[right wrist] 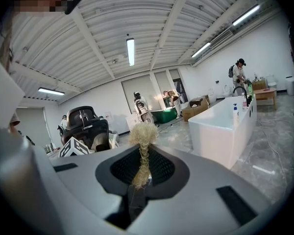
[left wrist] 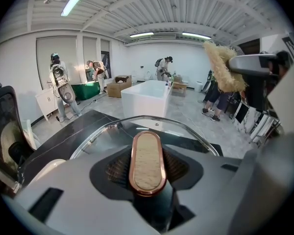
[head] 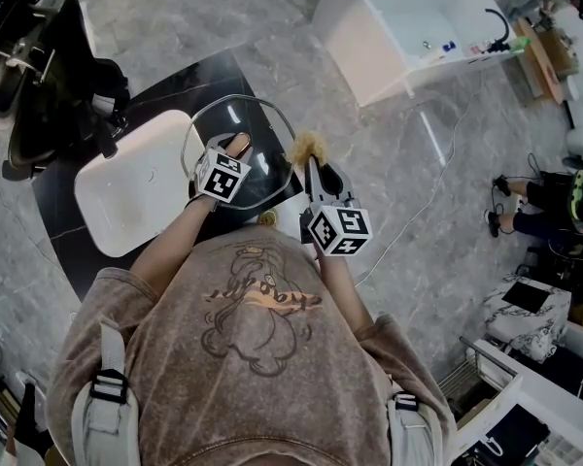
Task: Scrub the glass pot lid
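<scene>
The glass pot lid has a metal rim and hangs over the black slab's right end. My left gripper is shut on its knob. In the left gripper view the oval, copper-rimmed knob sits gripped between the jaws of the left gripper, with the lid's glass spreading out beyond it. My right gripper is shut on a straw-coloured fibre scrubber, just right of the lid's rim. In the right gripper view the scrubber stands upright between the jaws of the right gripper.
A white basin sits in the black slab left of the lid. A black chair stands at far left. A white tub-like counter is at the back right, with a cable on the marble floor. People stand far off.
</scene>
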